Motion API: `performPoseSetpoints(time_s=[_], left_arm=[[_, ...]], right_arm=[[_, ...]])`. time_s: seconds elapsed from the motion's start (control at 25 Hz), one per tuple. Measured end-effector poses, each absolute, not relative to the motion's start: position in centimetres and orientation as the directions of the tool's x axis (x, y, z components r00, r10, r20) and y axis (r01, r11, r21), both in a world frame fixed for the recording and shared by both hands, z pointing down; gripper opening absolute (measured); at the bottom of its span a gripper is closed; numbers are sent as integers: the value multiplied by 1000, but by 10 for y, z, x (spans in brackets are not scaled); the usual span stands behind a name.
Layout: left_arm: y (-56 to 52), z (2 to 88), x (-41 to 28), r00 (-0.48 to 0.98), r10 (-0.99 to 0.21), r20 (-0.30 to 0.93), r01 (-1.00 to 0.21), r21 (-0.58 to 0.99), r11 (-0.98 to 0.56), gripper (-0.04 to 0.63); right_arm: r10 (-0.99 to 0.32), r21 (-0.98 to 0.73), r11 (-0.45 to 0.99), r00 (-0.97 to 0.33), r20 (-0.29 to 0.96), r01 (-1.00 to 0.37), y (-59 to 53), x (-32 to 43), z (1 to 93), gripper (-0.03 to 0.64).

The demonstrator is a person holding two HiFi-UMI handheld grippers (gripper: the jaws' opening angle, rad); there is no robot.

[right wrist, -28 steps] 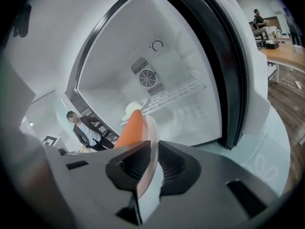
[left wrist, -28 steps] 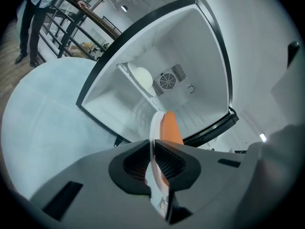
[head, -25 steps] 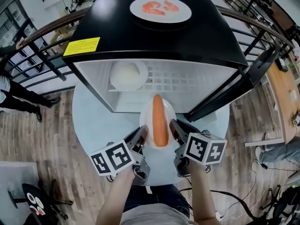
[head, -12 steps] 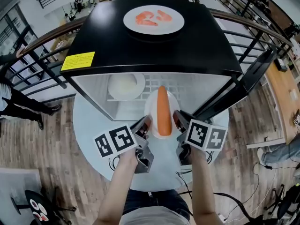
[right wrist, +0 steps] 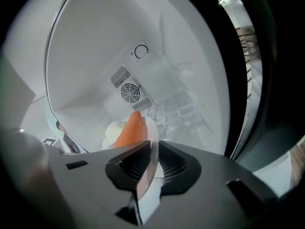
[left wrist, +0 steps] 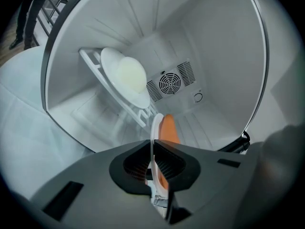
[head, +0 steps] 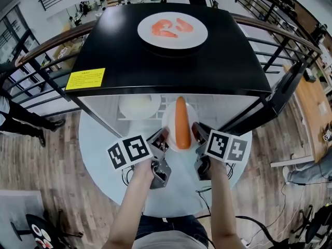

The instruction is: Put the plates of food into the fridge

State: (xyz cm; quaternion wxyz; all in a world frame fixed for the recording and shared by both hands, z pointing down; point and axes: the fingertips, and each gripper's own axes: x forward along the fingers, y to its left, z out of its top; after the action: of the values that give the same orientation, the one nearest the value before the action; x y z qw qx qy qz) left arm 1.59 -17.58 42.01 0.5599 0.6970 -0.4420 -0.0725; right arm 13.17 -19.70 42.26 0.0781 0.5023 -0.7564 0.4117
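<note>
A white plate (head: pixel 170 119) with a long orange carrot (head: pixel 180 122) hangs at the mouth of the open fridge (head: pixel 218 61). My left gripper (head: pixel 162 137) is shut on the plate's left rim; its jaws have just been closing, with the rim between them. My right gripper (head: pixel 195 131) is shut on the right rim. In the left gripper view the left gripper (left wrist: pixel 153 159) pinches the thin rim, with the carrot (left wrist: pixel 167 128) beyond. The right gripper (right wrist: pixel 152 160) clamps the rim (right wrist: pixel 151 128) likewise. A second plate with shrimp (head: pixel 172 30) lies on top of the fridge.
Inside, a plate with a pale round food (head: pixel 138 106) sits on the wire shelf (left wrist: pixel 119 101) at the left. A fan vent (left wrist: pixel 170 84) marks the back wall. The black door (head: pixel 275 95) stands open at the right. The fridge stands on a round white table (head: pixel 104 154), with railings behind.
Both grippers have carried the carrot plate forward, from over the table to the fridge opening. The plate's far edge now lies under the fridge's top edge.
</note>
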Motion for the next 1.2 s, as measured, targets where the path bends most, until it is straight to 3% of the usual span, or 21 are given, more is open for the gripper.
performPoseSetpoints(time_s=[0.48,0.64,0.8,1.0,1.2], left_arm=[[-200,420,15,607,-712,354,-479,877,28,29],[-205,418,17,609,-718,337,-452,892,36,26],[-207,418,17,606,-724,330,-437,899,43,26],[-211,417,16,599,-733,323,-433,900,44,26],[-210,416,15,601,-732,320,-434,900,37,26]], right_arm=[[-747,-484,171,-433,505,-859,-221,132,419,60],[-825,-341,155,-311,472,-927,-225,140,408,61],[-911,-181,144,-202,360,-973,-209,156,381,61],[-949,-4,227,-222,223,-974,-152,135,359,50],[-921,136,321,-275,276,-937,-111,88,387,17]])
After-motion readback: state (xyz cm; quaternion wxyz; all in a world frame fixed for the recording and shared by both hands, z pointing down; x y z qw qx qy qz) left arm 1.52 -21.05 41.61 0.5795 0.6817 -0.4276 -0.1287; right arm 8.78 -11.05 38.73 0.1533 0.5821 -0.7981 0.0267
